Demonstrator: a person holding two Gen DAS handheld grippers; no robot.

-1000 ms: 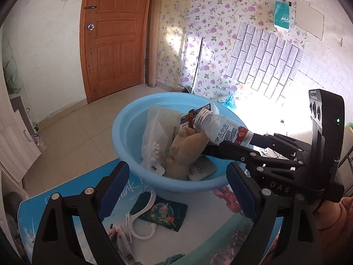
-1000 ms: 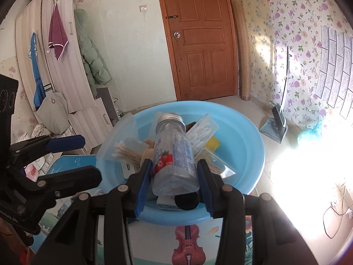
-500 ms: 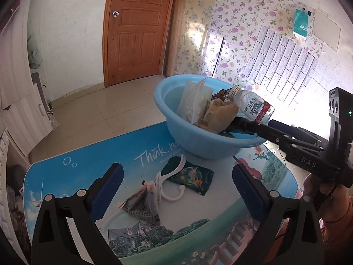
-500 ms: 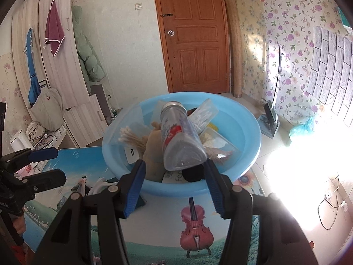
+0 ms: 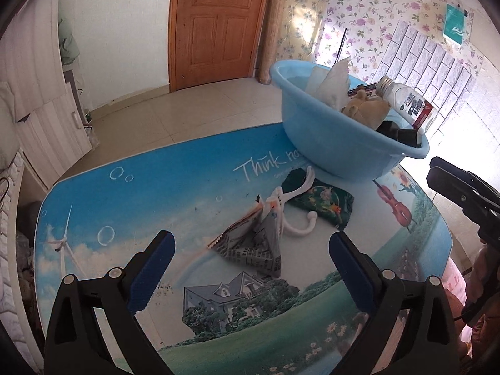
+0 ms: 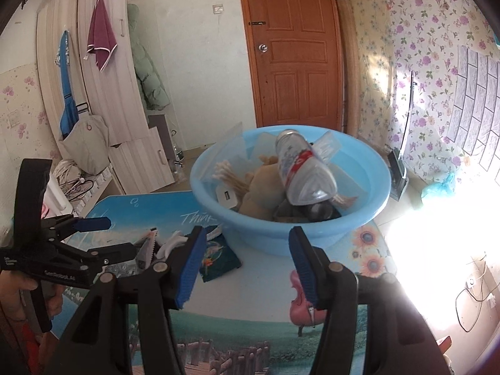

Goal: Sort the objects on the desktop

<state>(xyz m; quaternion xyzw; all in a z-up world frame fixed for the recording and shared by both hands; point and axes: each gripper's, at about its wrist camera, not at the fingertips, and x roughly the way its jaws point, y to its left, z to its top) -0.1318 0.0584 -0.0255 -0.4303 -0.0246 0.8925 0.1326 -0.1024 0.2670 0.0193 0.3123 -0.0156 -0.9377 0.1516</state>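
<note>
- Desktop objects lie in two groups: some in a round light-blue plastic basin (image 6: 290, 218) at the far end of the picture-printed tabletop (image 5: 140, 193), the others loose on the table in front of it.
- In the basin, a clear plastic bottle with a red-and-white label and silver cap (image 6: 301, 168) lies tilted on top of the pile, cap pointing away from the right gripper.
- Under and beside the bottle sit a tan plush toy (image 6: 261, 187), a clear bag of cotton swabs (image 6: 226, 172), a white charger block (image 6: 227, 196) and a black object that cannot be made out.
- On the table near the basin lie a folded newspaper-print paper packet (image 5: 253, 243), a white plastic hook (image 5: 293, 212) partly on it, and a dark green printed sachet (image 5: 322, 201) just beside the hook.
- The left gripper (image 5: 250, 268) hovers over the paper packet, jaws spread wide, nothing between them.
- The right gripper (image 6: 247, 265) sits short of the basin's near rim, jaws moderately apart and empty, clear of the bottle.
- A person's hand (image 6: 18, 290) holds the left gripper's handle.
</note>
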